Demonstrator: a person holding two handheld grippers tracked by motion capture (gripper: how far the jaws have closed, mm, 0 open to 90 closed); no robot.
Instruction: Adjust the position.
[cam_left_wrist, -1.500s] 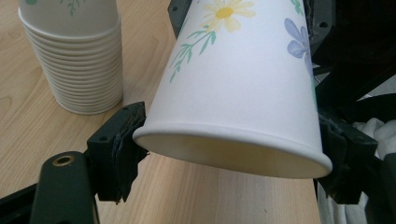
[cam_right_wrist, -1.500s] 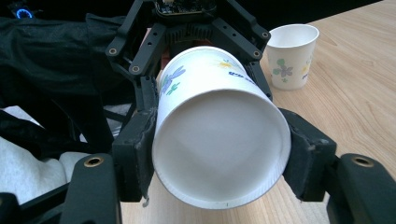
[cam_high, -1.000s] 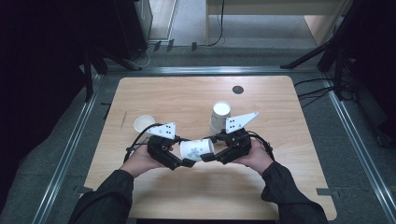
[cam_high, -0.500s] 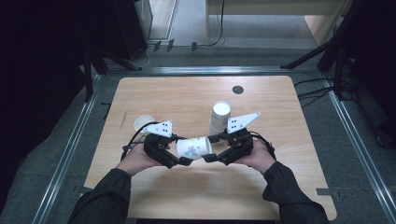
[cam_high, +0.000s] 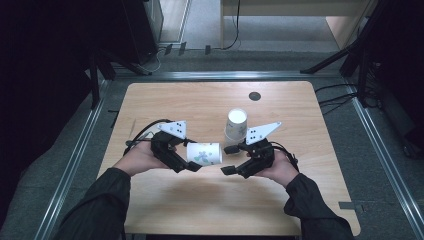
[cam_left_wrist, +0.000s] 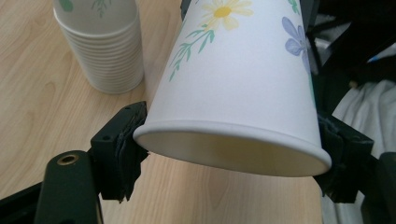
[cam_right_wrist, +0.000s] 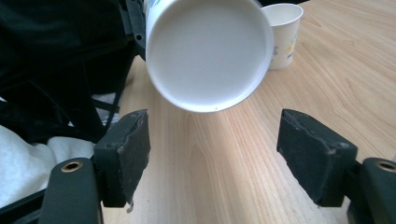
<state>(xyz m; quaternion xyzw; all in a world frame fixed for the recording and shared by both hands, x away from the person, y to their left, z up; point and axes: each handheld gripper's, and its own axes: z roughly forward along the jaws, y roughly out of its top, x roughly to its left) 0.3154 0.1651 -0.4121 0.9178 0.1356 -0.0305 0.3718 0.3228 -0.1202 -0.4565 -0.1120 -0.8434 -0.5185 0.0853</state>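
Observation:
A white paper cup (cam_high: 204, 153) printed with flowers lies on its side in the air, and my left gripper (cam_high: 194, 156) is shut on it near the rim. In the left gripper view the pads (cam_left_wrist: 122, 151) press both sides of the cup's (cam_left_wrist: 243, 84) mouth. My right gripper (cam_high: 227, 160) faces the cup's base from the right. Its jaws have just been opening and nothing is between them. In the right gripper view the cup's round base (cam_right_wrist: 209, 51) hangs just beyond and above the open right gripper (cam_right_wrist: 219, 156).
A stack of upside-down cups (cam_high: 235, 125) stands behind the right gripper, and shows as the stack (cam_left_wrist: 100, 44) in the left gripper view. A single upright cup (cam_right_wrist: 282, 35) stands farther off on the wooden table (cam_high: 215, 210). A dark disc (cam_high: 255, 96) lies near the far edge.
The right gripper has let go of the cup's base and spread its jaws. The left gripper has lifted the cup a little, away from the right gripper.

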